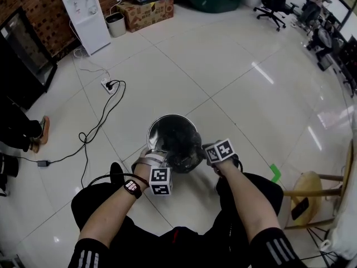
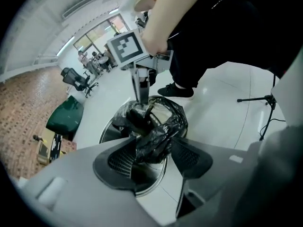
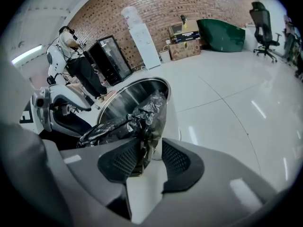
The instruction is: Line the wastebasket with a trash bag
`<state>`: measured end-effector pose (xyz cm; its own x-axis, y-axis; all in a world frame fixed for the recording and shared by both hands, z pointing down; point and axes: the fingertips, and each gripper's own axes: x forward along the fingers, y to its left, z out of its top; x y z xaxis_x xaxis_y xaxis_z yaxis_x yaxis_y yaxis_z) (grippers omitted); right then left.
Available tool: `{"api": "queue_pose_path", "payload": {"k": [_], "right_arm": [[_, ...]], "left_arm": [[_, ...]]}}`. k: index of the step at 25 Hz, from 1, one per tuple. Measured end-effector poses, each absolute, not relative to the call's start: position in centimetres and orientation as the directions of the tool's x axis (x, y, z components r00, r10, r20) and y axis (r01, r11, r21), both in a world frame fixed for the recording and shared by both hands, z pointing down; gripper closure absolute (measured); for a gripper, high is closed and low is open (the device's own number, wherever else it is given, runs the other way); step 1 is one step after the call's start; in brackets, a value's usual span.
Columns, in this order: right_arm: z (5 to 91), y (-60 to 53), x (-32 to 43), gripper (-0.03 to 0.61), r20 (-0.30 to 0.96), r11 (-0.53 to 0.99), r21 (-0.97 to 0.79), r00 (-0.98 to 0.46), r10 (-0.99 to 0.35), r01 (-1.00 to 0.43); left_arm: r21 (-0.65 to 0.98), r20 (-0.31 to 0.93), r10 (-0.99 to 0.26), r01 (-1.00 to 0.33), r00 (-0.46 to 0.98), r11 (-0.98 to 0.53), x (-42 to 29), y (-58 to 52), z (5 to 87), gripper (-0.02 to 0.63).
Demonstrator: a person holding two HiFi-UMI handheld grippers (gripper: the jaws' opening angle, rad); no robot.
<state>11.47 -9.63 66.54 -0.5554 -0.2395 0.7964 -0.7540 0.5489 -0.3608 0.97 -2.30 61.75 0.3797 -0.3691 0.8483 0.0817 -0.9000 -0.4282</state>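
The trash bag [image 1: 181, 148] sits in the wastebasket [image 1: 167, 123], bunched over its near rim, between the left gripper [image 2: 154, 140] and the right gripper [image 3: 151, 142]. A stool [image 1: 311, 184] stands farther right.

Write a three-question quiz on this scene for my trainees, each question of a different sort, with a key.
1. True or false: the trash bag is white.
2. The wastebasket is made of: A shiny metal; B wicker; C red plastic.
3. What sits between the open jaws of the left gripper?
Key: 1 false, it is black; 2 A; 3 bunched plastic of the trash bag.
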Motion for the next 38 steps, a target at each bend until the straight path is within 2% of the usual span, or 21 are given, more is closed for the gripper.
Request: {"api": "queue_pose_path", "payload": {"k": [2, 6, 9, 14, 17, 21, 24, 29, 31, 33, 34, 35, 38], "right_arm": [[66.1, -9.4, 11.6, 0.421, 0.798, 0.556, -0.362, -0.557, -0.230, -0.748], [64.5, -9.5, 12.3, 0.410, 0.800, 0.579, -0.350, -0.556, -0.224, -0.737], [62.6, -10.4, 13.6, 0.408, 0.806, 0.604, -0.313, -0.541, -0.239, -0.733], [57.4, -13.6, 14.6, 0.408, 0.789, 0.659, -0.192, -0.514, -0.337, -0.727], [54.8, -15.6, 12.4, 0.408, 0.763, 0.707, -0.141, -0.531, -0.368, -0.693], [56.6, -16.4, 8.3, 0.408, 0.818, 0.801, -0.046, -0.482, -0.312, -0.597], [59.2, -17.1, 6.4, 0.403, 0.850, 0.810, -0.041, -0.447, -0.280, -0.585], [63.7, -16.0, 6.6, 0.397, 0.936, 0.817, -0.004, -0.290, -0.200, -0.577], [64.8, -16.1, 7.4, 0.401, 0.949, 0.821, 0.035, -0.238, -0.206, -0.569], [64.9, -16.8, 7.8, 0.439, 0.940, 0.816, 0.070, -0.236, -0.246, -0.574], [64.8, -17.0, 8.2, 0.525, 0.934, 0.805, 0.077, -0.240, -0.264, -0.588], [64.6, -17.0, 8.4, 0.572, 0.929, 0.794, 0.074, -0.247, -0.275, -0.604], [63.2, -17.4, 8.5, 0.572, 0.896, 0.768, 0.058, -0.306, -0.322, -0.638]], "left_arm": [[-0.418, 0.859, -0.344, 0.132, 0.380, -0.899, 2.0, -1.4, 62.7, 0.405], [-0.403, 0.875, -0.320, 0.180, 0.363, -0.897, 2.1, -0.5, 63.9, 0.566], [-0.398, 0.875, -0.309, 0.190, 0.372, -0.897, 2.5, -0.2, 64.0, 0.606], [-0.377, 0.887, -0.277, 0.233, 0.370, -0.896, 2.8, 1.0, 64.7, 0.612], [-0.358, 0.894, -0.246, 0.265, 0.374, -0.896, 3.2, 2.0, 64.9, 0.612], [-0.312, 0.905, -0.192, 0.288, 0.379, -0.905, 3.7, 3.7, 65.2, 0.612], [-0.279, 0.916, -0.160, 0.298, 0.368, -0.913, 3.4, 4.4, 65.6, 0.612], [-0.220, 0.934, -0.110, 0.303, 0.341, -0.927, 1.7, 5.4, 65.9, 0.612], [-0.202, 0.937, -0.095, 0.299, 0.336, -0.933, 1.3, 5.5, 65.8, 0.612], [-0.194, 0.938, -0.089, 0.293, 0.335, -0.936, 1.2, 5.3, 65.7, 0.612], [-0.193, 0.937, -0.089, 0.287, 0.337, -0.938, 1.2, 5.2, 65.5, 0.612], [-0.191, 0.936, -0.090, 0.279, 0.340, -0.941, 1.1, 5.1, 65.4, 0.612], [-0.179, 0.936, -0.086, 0.252, 0.341, -0.951, 0.6, 4.8, 65.0, 0.612]]}}
